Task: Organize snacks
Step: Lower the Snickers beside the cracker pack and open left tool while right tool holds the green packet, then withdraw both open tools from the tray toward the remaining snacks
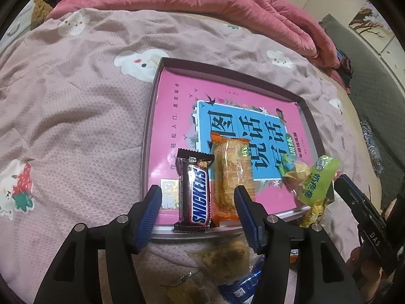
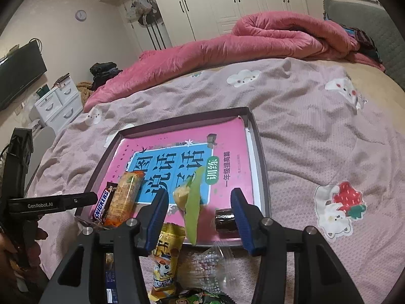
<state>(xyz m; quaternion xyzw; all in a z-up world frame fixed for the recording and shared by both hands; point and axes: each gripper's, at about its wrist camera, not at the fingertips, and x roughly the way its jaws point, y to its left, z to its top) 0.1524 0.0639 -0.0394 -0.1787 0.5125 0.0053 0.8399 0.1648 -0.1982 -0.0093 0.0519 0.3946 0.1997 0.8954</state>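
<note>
**Two snacks set down in the tray, more waiting on the bed**

The shallow dark-rimmed tray (image 1: pixel 307 116), lined with a glossy pink and blue printed sheet, lay on the bed's textured mauve bedspread (image 1: pixel 76 126). At its near left edge a Snickers bar (image 1: pixel 195 190) in shiny brown wrap lay touching a long orange biscuit pack (image 1: pixel 230 177), side by side. The left gripper (image 1: pixel 197 217) stood half wide around both, its ribbed blue pads clear of the wrappers, holding nothing. The right gripper (image 2: pixel 200 217) was likewise parted and empty; a crinkly green and yellow packet (image 2: pixel 192 202) stood between its fingers, seemingly just released and tipping over the tray's near rim. A small dark roll (image 2: pixel 225 220) lay in the near right corner.

The placing step looked finished for both hands. Loose foil and clear plastic packets (image 2: pixel 167 258) lay heaped on the bed near the tray; the next move would call for drawing back and closing on one of those slippery, soft wrappers.
</note>
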